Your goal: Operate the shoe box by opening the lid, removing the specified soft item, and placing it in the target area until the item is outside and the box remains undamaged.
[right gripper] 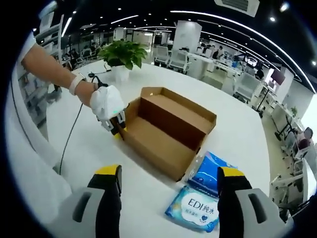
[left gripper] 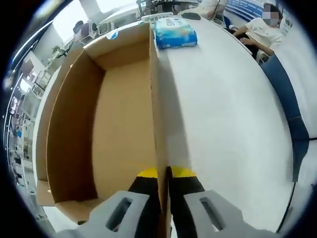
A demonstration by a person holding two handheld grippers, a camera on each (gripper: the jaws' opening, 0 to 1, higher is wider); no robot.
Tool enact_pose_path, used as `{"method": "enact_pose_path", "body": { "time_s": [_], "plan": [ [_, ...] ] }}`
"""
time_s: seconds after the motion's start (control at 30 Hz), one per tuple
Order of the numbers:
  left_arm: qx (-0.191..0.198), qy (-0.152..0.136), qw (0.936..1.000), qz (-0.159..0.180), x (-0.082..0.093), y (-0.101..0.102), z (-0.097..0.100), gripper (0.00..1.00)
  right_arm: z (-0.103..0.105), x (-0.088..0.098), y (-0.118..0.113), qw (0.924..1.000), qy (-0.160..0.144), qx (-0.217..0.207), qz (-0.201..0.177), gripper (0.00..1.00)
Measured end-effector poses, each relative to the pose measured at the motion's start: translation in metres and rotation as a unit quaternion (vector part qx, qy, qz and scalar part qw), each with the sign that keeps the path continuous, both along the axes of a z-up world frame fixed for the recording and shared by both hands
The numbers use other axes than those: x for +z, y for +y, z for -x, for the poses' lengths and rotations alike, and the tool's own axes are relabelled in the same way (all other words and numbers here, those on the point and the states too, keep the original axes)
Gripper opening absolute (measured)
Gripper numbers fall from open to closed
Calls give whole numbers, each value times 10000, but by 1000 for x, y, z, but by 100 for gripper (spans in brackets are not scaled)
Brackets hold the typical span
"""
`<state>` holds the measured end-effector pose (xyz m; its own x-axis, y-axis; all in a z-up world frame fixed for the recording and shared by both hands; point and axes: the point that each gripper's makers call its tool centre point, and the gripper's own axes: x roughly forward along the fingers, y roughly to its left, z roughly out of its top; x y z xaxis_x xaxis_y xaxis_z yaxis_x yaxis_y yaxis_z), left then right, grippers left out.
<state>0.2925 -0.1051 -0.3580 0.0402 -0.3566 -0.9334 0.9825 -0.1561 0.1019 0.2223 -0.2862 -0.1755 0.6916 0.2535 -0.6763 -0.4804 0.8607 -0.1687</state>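
Note:
An open brown cardboard shoe box (left gripper: pixel 119 124) lies on the white table, and its inside looks bare. My left gripper (left gripper: pixel 164 172) is shut on the box's thin side wall, one yellow-tipped jaw inside and one outside. A blue soft tissue pack (left gripper: pixel 176 32) lies on the table past the box's far end. In the right gripper view the same box (right gripper: pixel 168 129) sits in the middle. A white-gloved hand holds the left gripper (right gripper: pixel 118 128) at the box's left corner. Two blue packs (right gripper: pixel 195 208) (right gripper: pixel 214 171) lie just in front of it. My right gripper (right gripper: pixel 169 173) hovers open above the table, holding nothing.
A potted green plant (right gripper: pixel 121 54) stands behind the box. A black cable (right gripper: pixel 69 144) runs over the table (right gripper: pixel 74 129) from the gloved hand. A seated person (left gripper: pixel 262 32) is at the table's far edge. Office desks and chairs fill the background.

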Motion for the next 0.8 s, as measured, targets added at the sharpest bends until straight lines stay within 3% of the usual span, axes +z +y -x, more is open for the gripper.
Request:
{"method": "enact_pose_path", "body": {
  "time_s": [0.2, 0.47, 0.8],
  "plan": [
    [-53, -24, 10000, -9, -1, 0, 0, 2, -10, 10, 0, 9998, -75, 93, 183, 79],
    [-18, -17, 10000, 30, -1, -1, 1, 2, -28, 38, 9, 9969, -367, 412, 561, 78],
    [-24, -41, 10000, 34, -1, -1, 2, 2, -55, 61, 12, 9940, -579, 651, 668, 78]
  ]
}}
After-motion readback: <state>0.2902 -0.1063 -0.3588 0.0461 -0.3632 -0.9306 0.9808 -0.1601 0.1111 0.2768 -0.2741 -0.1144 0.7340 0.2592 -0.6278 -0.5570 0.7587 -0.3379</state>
